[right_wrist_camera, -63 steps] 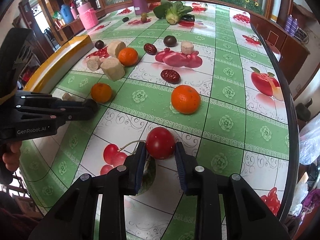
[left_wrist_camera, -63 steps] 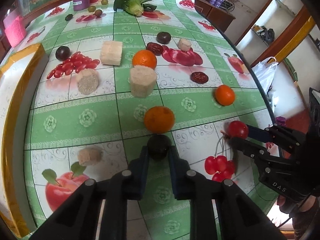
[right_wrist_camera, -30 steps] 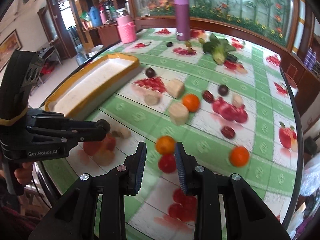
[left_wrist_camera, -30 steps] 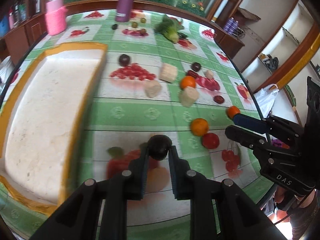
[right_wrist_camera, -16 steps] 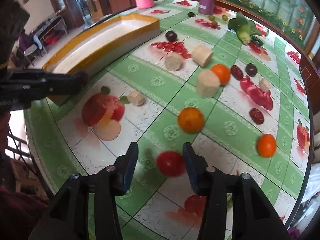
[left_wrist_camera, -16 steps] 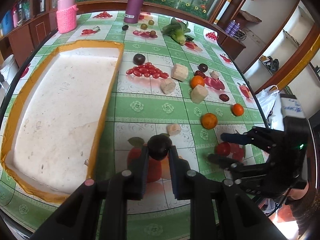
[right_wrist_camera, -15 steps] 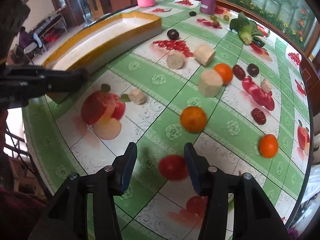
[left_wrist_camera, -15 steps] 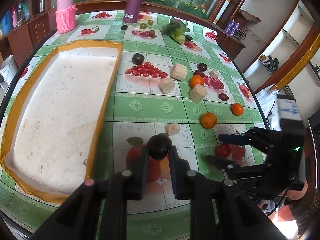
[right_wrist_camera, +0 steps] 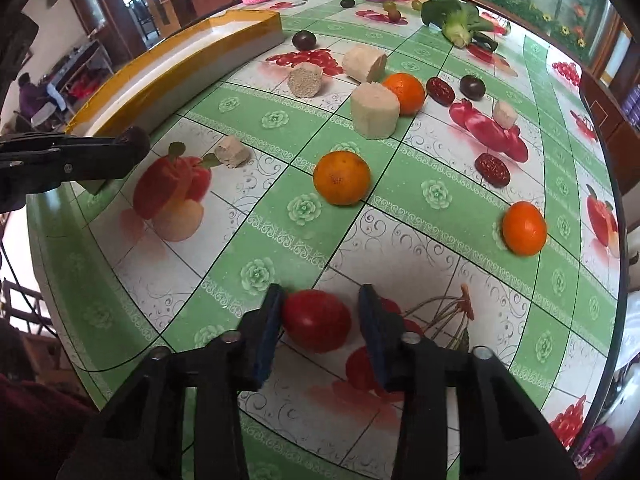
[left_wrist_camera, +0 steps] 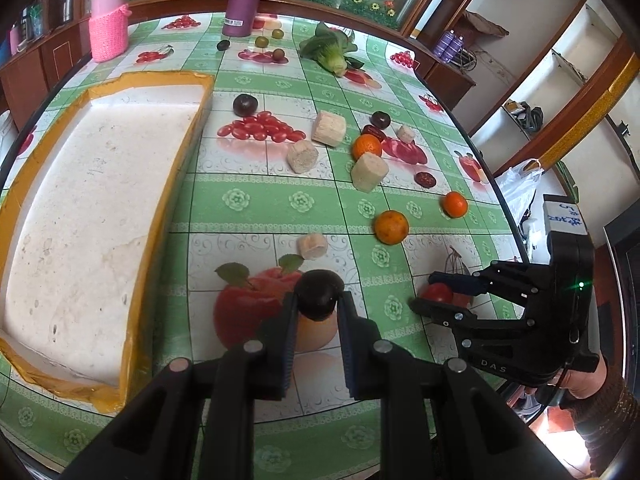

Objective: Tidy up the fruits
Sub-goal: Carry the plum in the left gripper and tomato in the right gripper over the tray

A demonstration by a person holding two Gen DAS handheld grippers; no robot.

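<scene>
dark plum [left_wrist_camera: 319,295] clamped, red tomato [right_wrist_camera: 316,320] on tablecloth

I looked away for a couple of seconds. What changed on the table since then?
The right tool let the red tomato go; it now lies on the table between the closing jaws, one pad clear of it. The left tool kept hold of the dark plum. The oranges stayed put.

Left gripper [left_wrist_camera: 318,308] clamped on dark plum [left_wrist_camera: 319,294] over tablecloth [left_wrist_camera: 240,200]; right gripper [left_wrist_camera: 424,290] closing around red tomato [left_wrist_camera: 438,293]; tray [left_wrist_camera: 160,216] left.
</scene>
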